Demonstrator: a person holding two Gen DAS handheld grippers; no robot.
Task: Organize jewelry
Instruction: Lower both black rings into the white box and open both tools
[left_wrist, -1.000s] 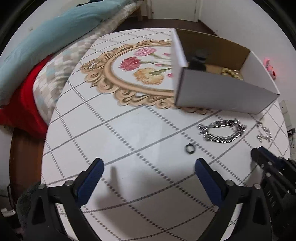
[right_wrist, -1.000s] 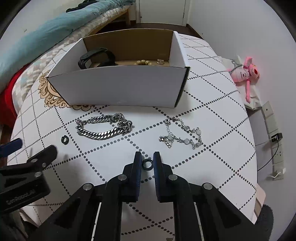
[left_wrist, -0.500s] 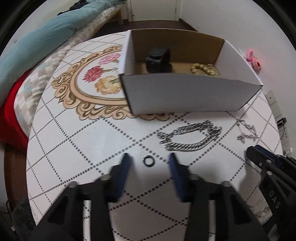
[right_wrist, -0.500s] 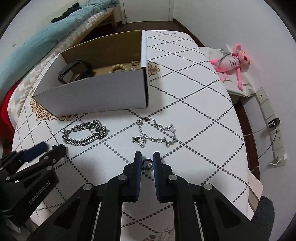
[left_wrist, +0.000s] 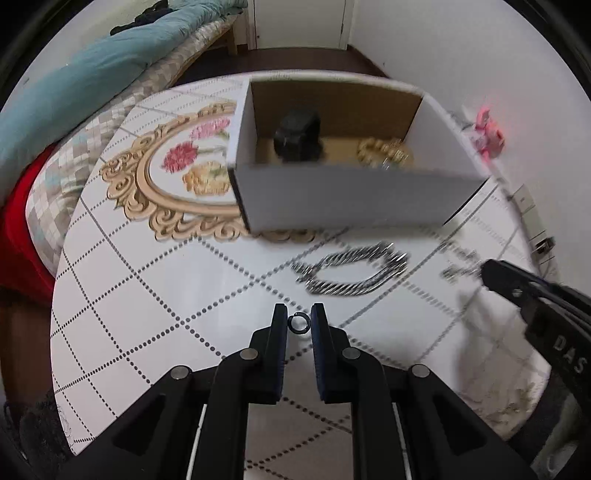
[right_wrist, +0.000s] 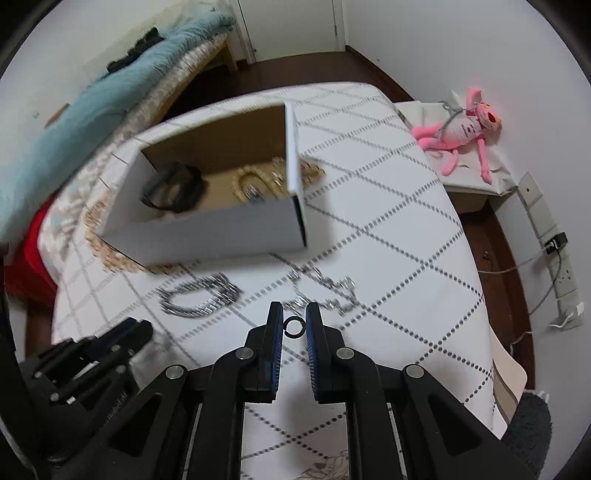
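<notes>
My left gripper is shut on a small dark ring, held above the table. My right gripper is shut on another small dark ring, also lifted. A white cardboard box stands beyond, also in the right wrist view; it holds a black band and a gold bead bracelet. A thick silver chain bracelet lies in front of the box, and a thin silver charm chain lies to its right.
The round table has a white dotted-grid cloth with a floral gold medallion. A bed with a teal blanket lies to the left. A pink plush toy and wall sockets are on the right.
My left gripper moved right to the ring on the table, shut on it and lifted it. My right gripper kept its ring and swung left and up.
</notes>
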